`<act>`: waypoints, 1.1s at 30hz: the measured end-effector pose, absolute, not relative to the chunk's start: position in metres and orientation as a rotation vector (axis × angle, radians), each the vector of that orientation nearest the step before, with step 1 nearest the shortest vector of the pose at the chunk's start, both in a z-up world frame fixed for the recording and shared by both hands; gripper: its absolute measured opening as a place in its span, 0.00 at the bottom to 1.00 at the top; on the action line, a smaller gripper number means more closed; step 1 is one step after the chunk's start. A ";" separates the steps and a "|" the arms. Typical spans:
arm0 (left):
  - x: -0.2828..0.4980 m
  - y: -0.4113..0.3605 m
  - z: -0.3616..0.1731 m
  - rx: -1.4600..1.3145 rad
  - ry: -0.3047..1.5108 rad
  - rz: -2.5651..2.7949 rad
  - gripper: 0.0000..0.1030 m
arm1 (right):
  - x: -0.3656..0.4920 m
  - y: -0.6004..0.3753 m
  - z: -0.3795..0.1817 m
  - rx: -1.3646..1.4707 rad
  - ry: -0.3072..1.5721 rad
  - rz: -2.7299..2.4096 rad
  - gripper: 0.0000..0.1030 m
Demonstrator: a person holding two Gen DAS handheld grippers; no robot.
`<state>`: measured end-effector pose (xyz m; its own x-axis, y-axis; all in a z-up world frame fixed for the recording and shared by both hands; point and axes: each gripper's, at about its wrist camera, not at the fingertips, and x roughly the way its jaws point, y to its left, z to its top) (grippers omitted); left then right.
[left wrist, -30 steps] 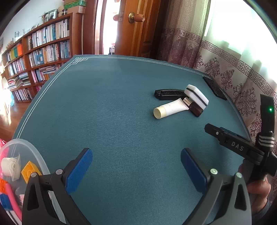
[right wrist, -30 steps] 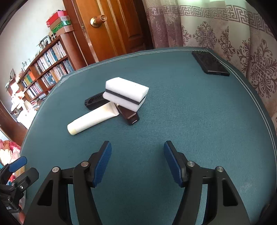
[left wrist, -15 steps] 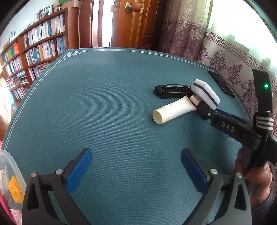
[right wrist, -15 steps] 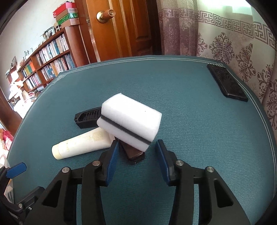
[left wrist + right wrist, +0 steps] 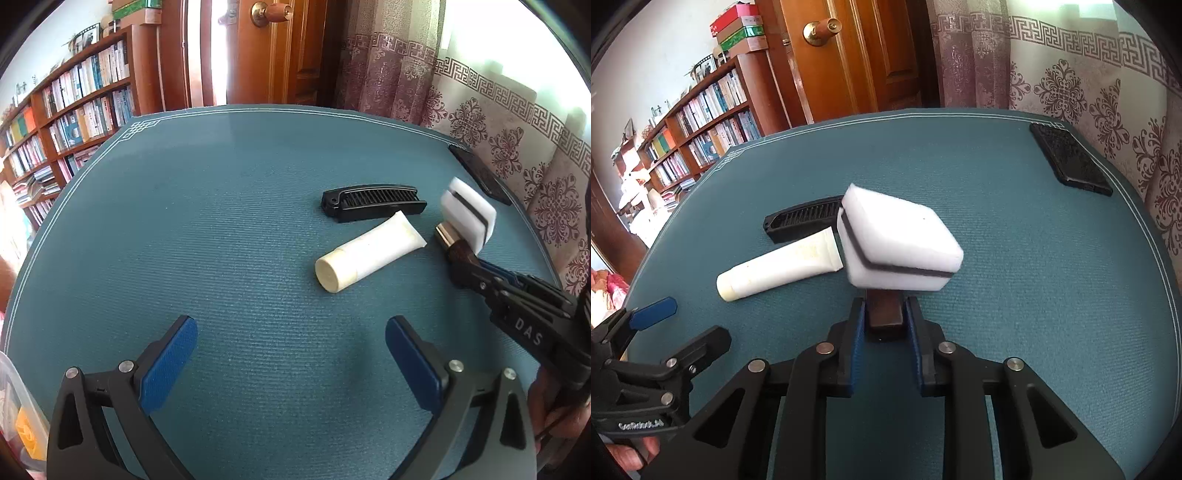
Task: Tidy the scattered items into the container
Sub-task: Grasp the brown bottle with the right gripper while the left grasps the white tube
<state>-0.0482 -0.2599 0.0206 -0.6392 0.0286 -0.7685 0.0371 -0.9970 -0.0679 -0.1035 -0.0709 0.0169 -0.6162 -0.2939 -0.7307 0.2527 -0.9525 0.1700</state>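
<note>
A white sponge with a black stripe (image 5: 897, 247) (image 5: 467, 214) lies tilted on top of a dark brown, gold-banded stick (image 5: 884, 314) (image 5: 456, 247). My right gripper (image 5: 885, 317) (image 5: 467, 275) is shut on the near end of that brown stick. Left of it lie a white tube (image 5: 783, 269) (image 5: 369, 251) and a black folding comb (image 5: 801, 218) (image 5: 373, 201). My left gripper (image 5: 291, 354) hovers open over bare cloth, short of the tube. The clear container (image 5: 9, 402) with colourful pieces shows only at the left edge.
The table wears a teal cloth (image 5: 221, 221). A flat black phone-like slab (image 5: 1071, 158) (image 5: 480, 173) lies near the far right edge by the curtain. A bookshelf and a wooden door stand behind. A hand holds each gripper's handle.
My right gripper went forward and shut on the brown stick under the sponge, which has tipped. My left gripper moved forward and right, so the container slid almost out of its view.
</note>
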 end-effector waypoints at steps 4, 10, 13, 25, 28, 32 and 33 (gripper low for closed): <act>-0.055 -0.255 0.022 1.317 0.085 -2.853 0.99 | -0.089 -0.062 0.016 1.197 -0.106 -2.571 0.22; -0.074 -0.250 0.023 1.304 0.053 -2.863 0.99 | -0.067 -0.050 0.015 1.219 -0.194 -2.556 0.22; -0.081 -0.247 0.019 1.313 0.022 -2.857 0.99 | -0.057 -0.047 0.014 1.221 -0.221 -2.554 0.22; -0.101 -0.228 0.010 1.338 -0.148 -2.873 0.97 | -0.038 -0.042 0.010 1.186 -0.225 -2.571 0.22; -0.103 -0.226 0.009 1.332 -0.158 -2.887 0.94 | -0.036 -0.042 0.009 1.177 -0.223 -2.574 0.22; -0.103 -0.223 0.010 1.326 -0.184 -2.897 0.90 | -0.035 -0.043 0.008 1.167 -0.214 -2.579 0.22; -0.101 -0.222 0.010 1.326 -0.184 -2.901 0.88 | -0.035 -0.043 0.008 1.166 -0.217 -2.578 0.22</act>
<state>-0.1013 -0.2222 0.0098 -0.6543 0.0010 -0.7562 -0.0964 -0.9920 0.0821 -0.0349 -0.0427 0.0077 -0.6242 -0.3339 -0.7063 0.2109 -0.9425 0.2591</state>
